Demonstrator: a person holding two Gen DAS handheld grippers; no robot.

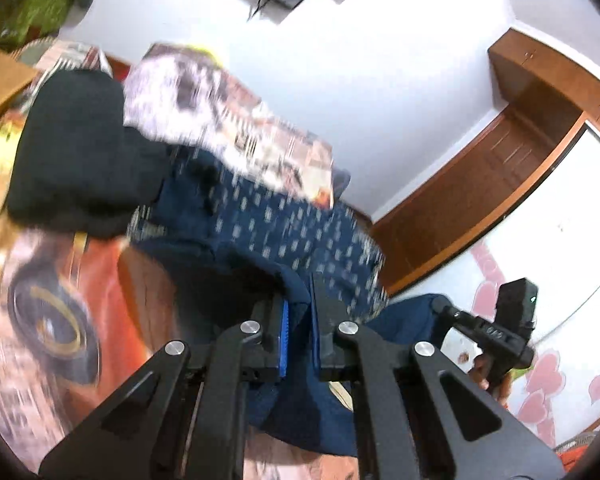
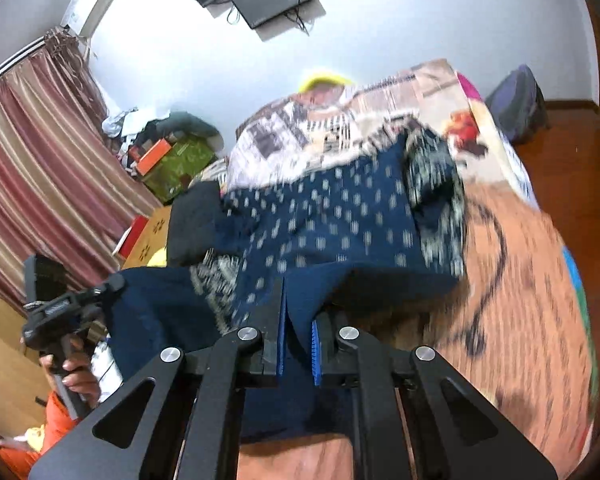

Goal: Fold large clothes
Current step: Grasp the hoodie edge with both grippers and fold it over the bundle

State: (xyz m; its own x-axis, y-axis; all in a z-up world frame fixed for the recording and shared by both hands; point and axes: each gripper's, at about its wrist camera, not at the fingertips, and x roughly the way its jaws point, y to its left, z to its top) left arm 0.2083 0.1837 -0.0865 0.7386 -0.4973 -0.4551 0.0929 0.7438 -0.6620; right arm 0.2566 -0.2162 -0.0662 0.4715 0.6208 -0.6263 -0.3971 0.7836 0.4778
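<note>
Navy garment (image 1: pixel 284 232) with small white print, dark plain hem, lies rumpled on the patterned bedsheet (image 1: pixel 60 320), near edge lifted off it. Left tongs (image 1: pixel 298 320) clamped on that navy hem; right tongs (image 2: pixel 296 320) pinched shut on the same hem further along. Far end blurred, lower cloth hidden behind the tongs' arms.

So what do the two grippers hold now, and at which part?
Both hold the dark blue printed garment by its near edge: the left gripper and the right gripper each pinch it, side by side.
</note>
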